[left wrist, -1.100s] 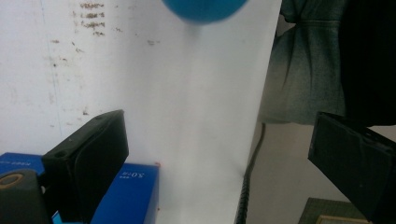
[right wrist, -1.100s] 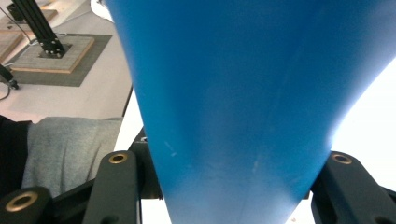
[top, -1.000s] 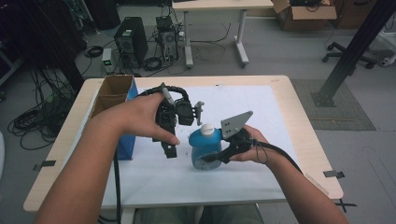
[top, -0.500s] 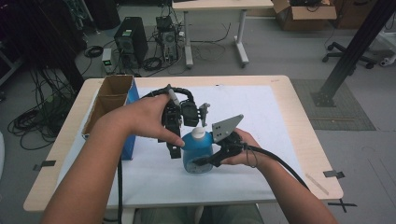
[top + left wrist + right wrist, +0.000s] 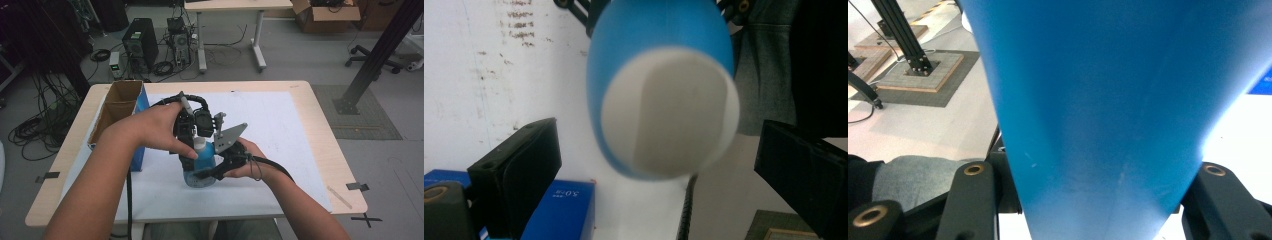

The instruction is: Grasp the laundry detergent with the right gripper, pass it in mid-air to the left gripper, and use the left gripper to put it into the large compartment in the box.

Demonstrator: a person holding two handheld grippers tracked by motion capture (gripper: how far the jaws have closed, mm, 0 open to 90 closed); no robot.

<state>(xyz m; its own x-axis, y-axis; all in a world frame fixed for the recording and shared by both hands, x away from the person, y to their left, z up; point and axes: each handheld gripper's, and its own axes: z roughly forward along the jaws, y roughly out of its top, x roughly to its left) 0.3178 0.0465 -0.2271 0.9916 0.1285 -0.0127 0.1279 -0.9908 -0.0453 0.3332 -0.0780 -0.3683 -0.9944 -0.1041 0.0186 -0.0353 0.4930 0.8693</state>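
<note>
A blue bottle (image 5: 201, 167) with a white cap (image 5: 199, 145) stands on the white mat, and my right gripper (image 5: 216, 167) is shut on its body from the right. In the right gripper view the blue bottle (image 5: 1098, 100) sits wedged between the two black jaws of the right gripper (image 5: 1093, 175). My left gripper (image 5: 192, 131) hangs just above the bottle, pointing down at the cap. In the left gripper view the white cap (image 5: 669, 110) lies between the jaws of the left gripper (image 5: 659, 150), which stand wide open and apart from it.
An open cardboard box with a blue side (image 5: 120, 107) stands at the table's left edge, close to my left forearm. The white mat (image 5: 285, 130) covers most of the wooden table (image 5: 325, 135). Computers and cables lie on the floor beyond.
My right gripper has carried the blue bottle leftward, bringing its cap under the left gripper. The left hand has stayed where it was.
</note>
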